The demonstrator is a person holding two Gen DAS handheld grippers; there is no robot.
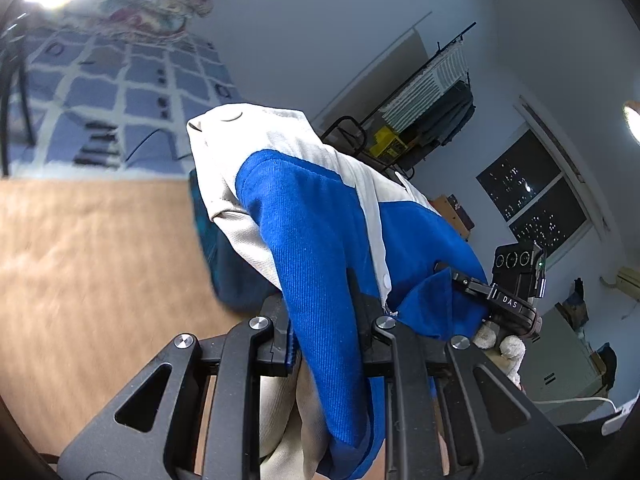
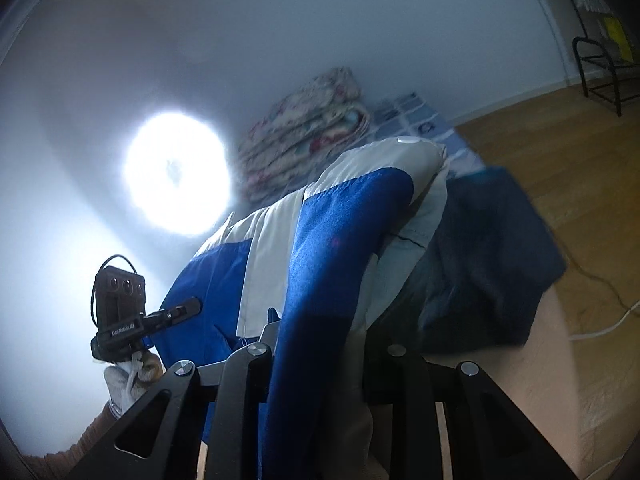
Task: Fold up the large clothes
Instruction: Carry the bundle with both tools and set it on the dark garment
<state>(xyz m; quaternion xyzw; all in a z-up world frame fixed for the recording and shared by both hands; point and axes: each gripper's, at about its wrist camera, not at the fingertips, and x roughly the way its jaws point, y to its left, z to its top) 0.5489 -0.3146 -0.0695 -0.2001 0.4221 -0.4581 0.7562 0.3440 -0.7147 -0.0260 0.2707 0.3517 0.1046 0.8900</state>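
A blue and cream jacket (image 1: 312,216) with white snap buttons hangs in the air between both grippers, its fabric stretching away from the cameras. My left gripper (image 1: 324,320) is shut on its blue fabric. My right gripper (image 2: 316,344) is shut on the same jacket (image 2: 332,240). The right gripper also shows in the left wrist view (image 1: 480,292), pinching a blue corner. The left gripper shows in the right wrist view (image 2: 180,312), held by a gloved hand. A dark blue part of the garment (image 2: 480,256) hangs below.
A wooden floor (image 1: 100,260) lies below. A bed with a blue checked cover (image 1: 112,92) and a folded floral quilt (image 2: 304,128) stands by the wall. A black metal rack (image 1: 420,120) with clothes and a dark window (image 1: 536,200) are at the right. A white cable (image 2: 600,320) runs on the floor.
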